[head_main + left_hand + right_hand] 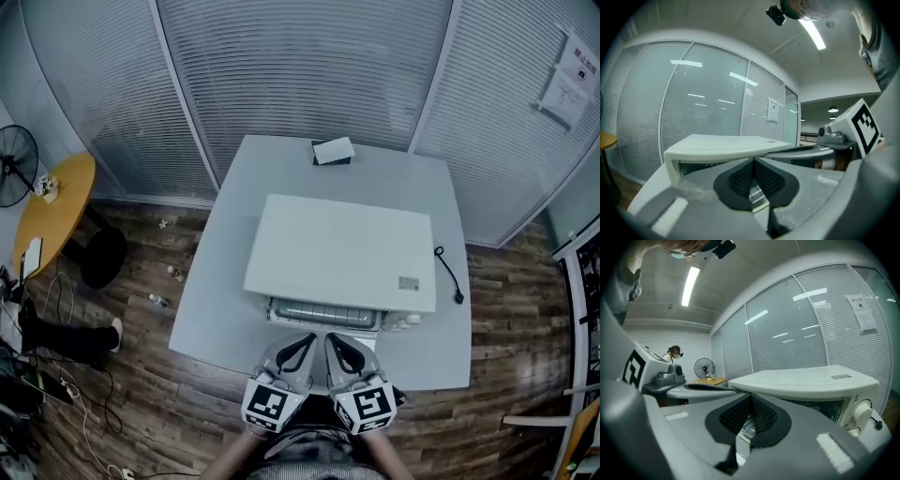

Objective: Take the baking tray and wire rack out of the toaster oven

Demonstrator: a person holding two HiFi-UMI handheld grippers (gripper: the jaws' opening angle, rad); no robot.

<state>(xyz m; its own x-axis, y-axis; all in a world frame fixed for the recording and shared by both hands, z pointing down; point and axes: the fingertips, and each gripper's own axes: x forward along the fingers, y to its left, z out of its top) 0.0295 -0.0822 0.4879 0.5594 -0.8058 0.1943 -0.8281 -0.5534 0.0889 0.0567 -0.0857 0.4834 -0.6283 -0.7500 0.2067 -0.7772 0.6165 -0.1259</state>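
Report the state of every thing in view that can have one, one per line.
left tool: shut, nothing between its jaws.
right tool: shut, nothing between its jaws.
toaster oven: upright on the table, door appears closed.
power cord: lying slack on the table beside the oven.

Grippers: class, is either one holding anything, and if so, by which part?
Nothing is held. The left gripper and the right gripper are both shut with nothing between their pads, in front of the oven.
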